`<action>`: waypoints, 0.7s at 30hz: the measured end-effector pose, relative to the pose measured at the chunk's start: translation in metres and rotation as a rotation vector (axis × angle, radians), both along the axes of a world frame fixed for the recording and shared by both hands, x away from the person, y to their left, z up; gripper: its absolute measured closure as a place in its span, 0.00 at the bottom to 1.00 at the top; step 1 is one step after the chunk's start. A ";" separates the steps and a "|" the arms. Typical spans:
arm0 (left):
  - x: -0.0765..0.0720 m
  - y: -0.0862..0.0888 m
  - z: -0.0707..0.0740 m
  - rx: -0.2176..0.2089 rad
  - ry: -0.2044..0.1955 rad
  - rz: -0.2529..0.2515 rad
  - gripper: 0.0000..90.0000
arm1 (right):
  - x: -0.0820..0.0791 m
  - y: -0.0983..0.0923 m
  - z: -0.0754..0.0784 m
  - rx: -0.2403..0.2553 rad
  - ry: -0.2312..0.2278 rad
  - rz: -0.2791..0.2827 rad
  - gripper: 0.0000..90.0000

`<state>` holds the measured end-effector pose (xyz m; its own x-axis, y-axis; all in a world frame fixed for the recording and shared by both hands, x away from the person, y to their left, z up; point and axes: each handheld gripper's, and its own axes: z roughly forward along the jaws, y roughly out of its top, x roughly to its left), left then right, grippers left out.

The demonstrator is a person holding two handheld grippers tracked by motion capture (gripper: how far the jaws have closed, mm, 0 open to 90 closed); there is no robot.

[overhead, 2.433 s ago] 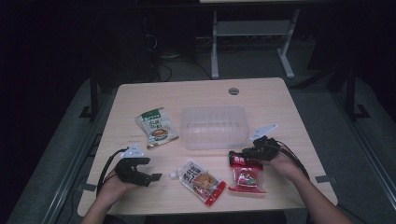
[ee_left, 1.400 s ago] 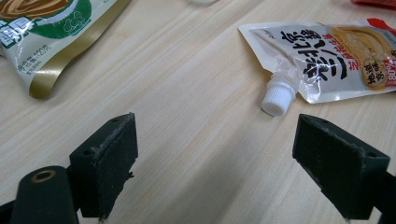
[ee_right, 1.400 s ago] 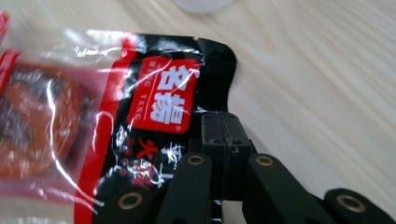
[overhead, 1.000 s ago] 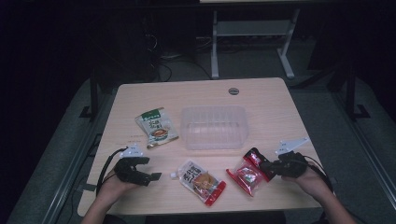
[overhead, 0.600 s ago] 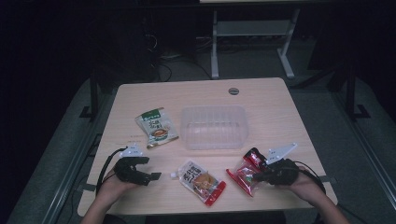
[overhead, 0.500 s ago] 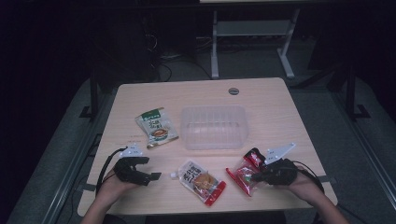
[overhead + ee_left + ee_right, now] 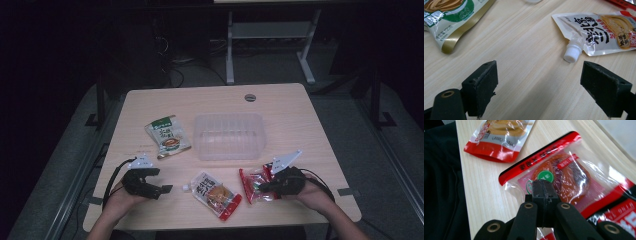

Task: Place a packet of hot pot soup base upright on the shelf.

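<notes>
Left gripper [image 7: 539, 85] jaws wide apart; right gripper [image 7: 543, 188] jaws closed

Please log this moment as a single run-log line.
right gripper: shut on red packet | left gripper: open, nothing between jaws | spout pouch: flat on table | clear tub: empty
</notes>
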<state>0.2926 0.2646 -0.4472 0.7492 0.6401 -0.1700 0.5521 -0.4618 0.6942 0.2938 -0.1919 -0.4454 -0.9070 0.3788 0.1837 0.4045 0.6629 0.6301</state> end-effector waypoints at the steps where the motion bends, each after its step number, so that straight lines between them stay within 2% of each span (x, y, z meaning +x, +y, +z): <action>1: -0.001 0.000 0.001 0.004 -0.008 -0.008 0.16 | 0.001 0.001 0.000 -0.006 -0.011 0.006 1.00; 4: -0.002 0.000 0.001 0.006 -0.023 -0.013 0.16 | 0.003 0.002 -0.001 -0.004 -0.017 0.015 1.00; 7: -0.004 -0.003 0.003 -0.003 -0.026 -0.008 0.16 | 0.003 -0.001 0.001 0.028 -0.022 0.010 1.00; 8: -0.005 -0.004 0.004 -0.004 -0.029 -0.011 0.18 | 0.003 -0.003 0.003 0.039 -0.024 0.002 1.00; 9: -0.006 -0.007 0.007 -0.010 -0.030 -0.024 0.23 | 0.003 -0.008 0.006 0.063 -0.032 -0.026 0.96; 11: -0.006 -0.008 0.009 -0.015 -0.033 -0.033 0.26 | 0.004 -0.011 0.007 0.074 -0.035 -0.045 0.94; 12: -0.008 -0.013 0.012 -0.017 -0.045 -0.051 0.33 | 0.005 -0.017 0.010 0.089 -0.040 -0.077 0.88; 13: -0.008 -0.013 0.012 -0.017 -0.045 -0.051 0.37 | 0.005 -0.017 0.010 0.089 -0.040 -0.077 0.88; 14: -0.009 -0.015 0.013 -0.013 -0.055 -0.063 0.37 | 0.005 -0.020 0.011 0.096 -0.041 -0.100 0.86; 15: -0.009 -0.018 0.015 -0.014 -0.060 -0.069 0.47 | 0.006 -0.026 0.012 0.098 -0.052 -0.126 0.80; 16: -0.009 -0.022 0.017 -0.015 -0.064 -0.092 0.51 | 0.006 -0.029 0.012 0.097 -0.053 -0.144 0.77; 18: -0.010 -0.025 0.018 -0.022 -0.058 -0.096 0.61 | 0.006 -0.031 0.012 0.093 -0.054 -0.157 0.73; 19: -0.009 -0.028 0.020 -0.028 -0.055 -0.103 0.65 | 0.006 -0.036 0.012 0.083 -0.073 -0.192 0.66; 20: -0.008 -0.033 0.023 -0.046 -0.053 -0.125 0.70 | 0.006 -0.038 0.012 0.081 -0.074 -0.208 0.64; 21: -0.008 -0.033 0.023 -0.046 -0.053 -0.125 0.74 | 0.006 -0.038 0.012 0.081 -0.074 -0.208 0.64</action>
<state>0.2846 0.2319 -0.4241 0.8313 0.5337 -0.1553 0.4544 -0.4917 0.7428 0.3002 -0.2303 -0.4335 -0.8231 0.5457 0.1574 0.4780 0.5158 0.7110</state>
